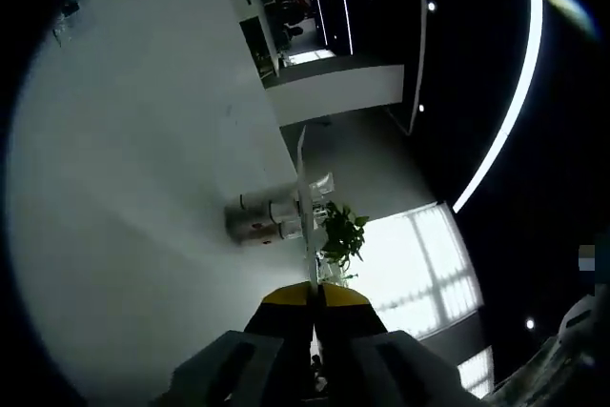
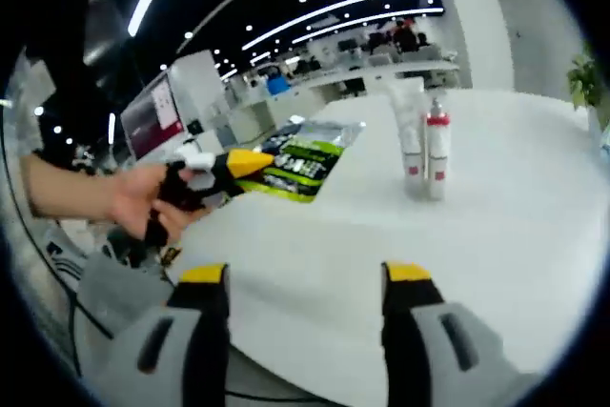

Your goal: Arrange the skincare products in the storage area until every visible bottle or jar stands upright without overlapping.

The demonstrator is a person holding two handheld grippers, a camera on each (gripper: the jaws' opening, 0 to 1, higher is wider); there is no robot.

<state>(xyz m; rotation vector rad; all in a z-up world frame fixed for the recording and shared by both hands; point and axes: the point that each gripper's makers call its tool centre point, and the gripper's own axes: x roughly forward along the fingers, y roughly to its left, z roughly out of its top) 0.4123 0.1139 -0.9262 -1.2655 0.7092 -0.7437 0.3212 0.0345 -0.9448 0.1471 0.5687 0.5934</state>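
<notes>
In the right gripper view, the right gripper (image 2: pixel 305 278) is being held low over the near edge of the white tabletop (image 2: pixel 515 216), its yellow-tipped fingers (image 2: pixel 203 278) spread wide with nothing between them. Two slim skincare bottles (image 2: pixel 424 150) are standing upright on the far part of the tabletop, just beside each other; whether they are touching cannot be told. One is being seen with a red cap and red band, the other as a white tube. A green and black packet (image 2: pixel 303 164) is lying flat at the left side of the tabletop. The left gripper (image 2: pixel 250 161) is being held by a hand (image 2: pixel 143 202) at the left, its yellow tip pointing toward the packet.

In the left gripper view, which is strongly rolled, the left gripper's fingers (image 1: pixel 286 300) are being held closed together, with nothing visibly gripped. The bottles are being seen ahead of them on the tabletop, near a potted plant (image 1: pixel 341 235) at its edge.
</notes>
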